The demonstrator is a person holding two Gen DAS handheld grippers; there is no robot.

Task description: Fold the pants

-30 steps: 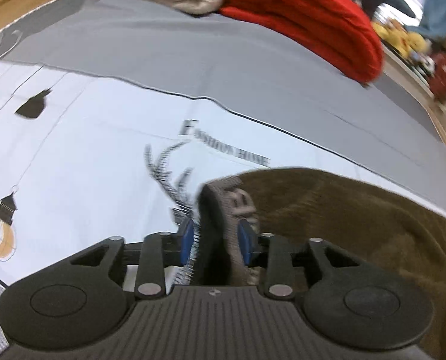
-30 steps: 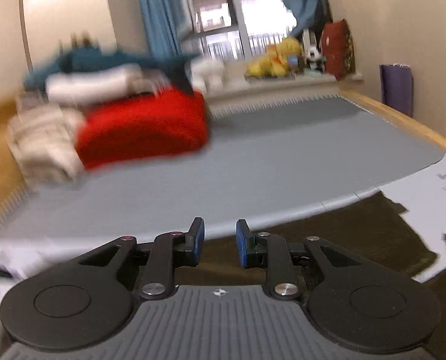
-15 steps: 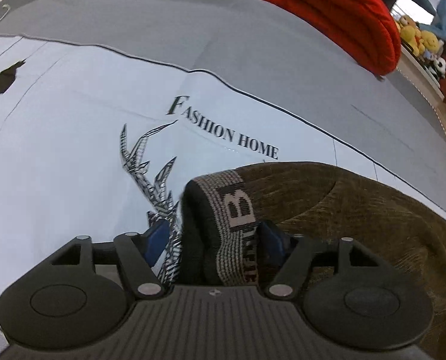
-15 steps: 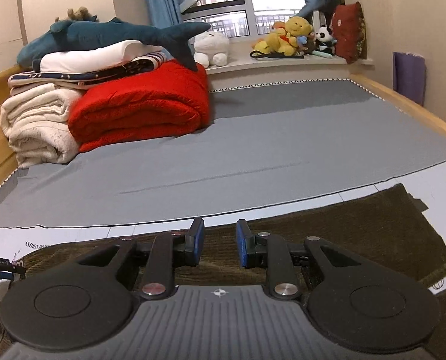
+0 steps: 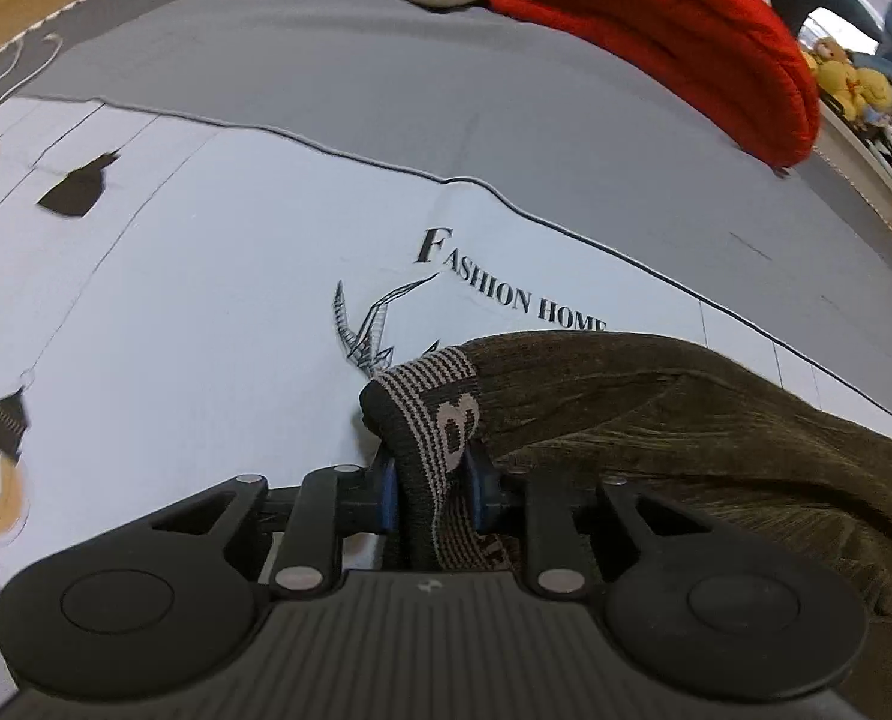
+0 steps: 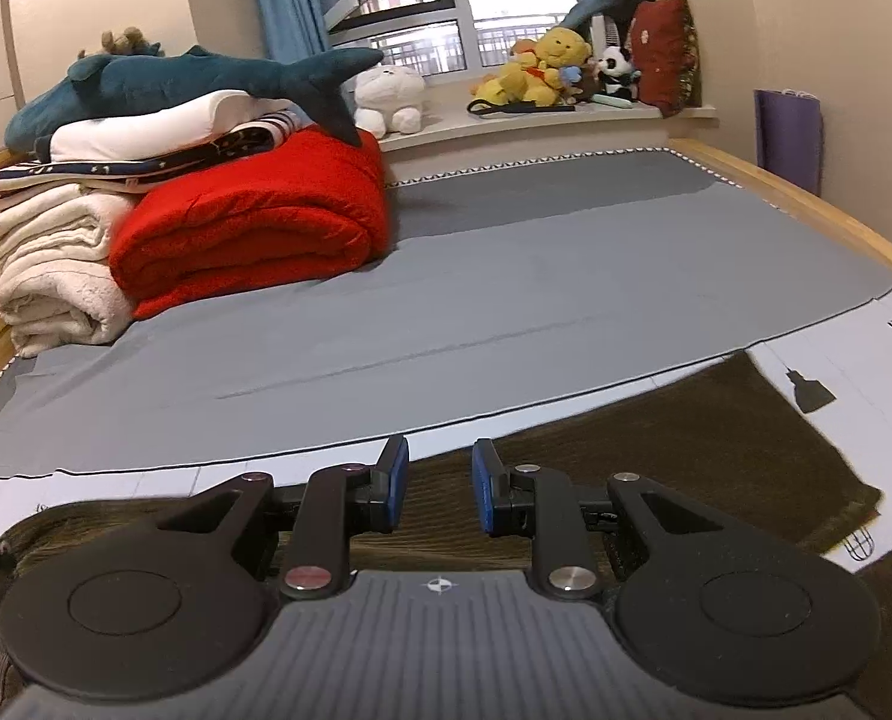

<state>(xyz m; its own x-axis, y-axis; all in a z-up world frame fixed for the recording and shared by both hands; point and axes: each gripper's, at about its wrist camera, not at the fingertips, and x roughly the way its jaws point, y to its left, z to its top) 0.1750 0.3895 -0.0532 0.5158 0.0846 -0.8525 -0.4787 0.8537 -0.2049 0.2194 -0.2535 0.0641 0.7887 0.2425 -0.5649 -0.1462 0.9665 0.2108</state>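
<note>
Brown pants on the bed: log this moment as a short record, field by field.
item: brown pants, spread on the printed white sheet
left gripper: jaws have just been closing, pads pressing the striped waistband
right gripper: jaws apart, nothing between them, above the pants
background: red blanket, cream blanket, plush shark
fold status: not yet made

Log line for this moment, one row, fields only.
left gripper: just closed on waistband | right gripper: open over pants | fold: not begun
</note>
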